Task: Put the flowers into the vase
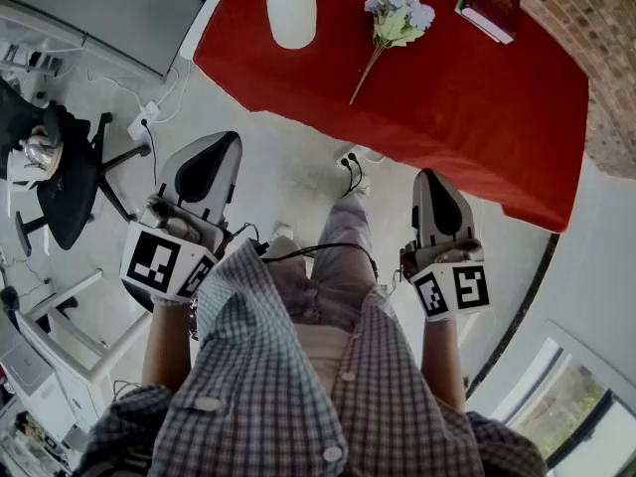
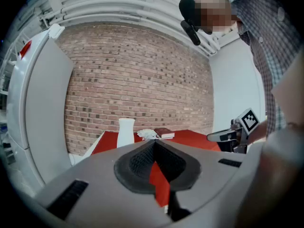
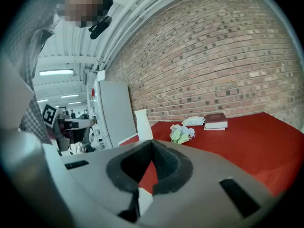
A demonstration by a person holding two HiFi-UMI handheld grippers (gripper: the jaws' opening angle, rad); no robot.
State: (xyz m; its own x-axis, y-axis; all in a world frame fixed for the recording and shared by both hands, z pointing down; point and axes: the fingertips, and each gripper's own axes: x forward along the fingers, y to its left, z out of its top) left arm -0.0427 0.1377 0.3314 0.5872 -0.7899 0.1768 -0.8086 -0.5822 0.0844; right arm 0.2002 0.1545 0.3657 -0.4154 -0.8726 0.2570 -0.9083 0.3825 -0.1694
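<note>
A white vase (image 1: 291,8) stands upright near the front left corner of the red-clothed table (image 1: 447,97). A bunch of pale flowers (image 1: 393,23) lies flat on the cloth to its right, stem toward me. Both grippers hang over the floor, short of the table. My left gripper (image 1: 225,143) and my right gripper (image 1: 429,177) are shut with nothing between the jaws. The left gripper view shows the vase (image 2: 125,132) and flowers (image 2: 147,134) beyond its closed tips (image 2: 154,144). In the right gripper view the vase (image 3: 142,125) and flowers (image 3: 182,133) lie past the closed tips (image 3: 152,144).
A dark red book (image 1: 489,3) lies at the table's far right, by a brick wall (image 3: 213,70). A black office chair (image 1: 60,182) stands on the left. A power strip with cables (image 1: 350,162) lies on the floor before the table. A white fridge (image 2: 38,108) stands left of the table.
</note>
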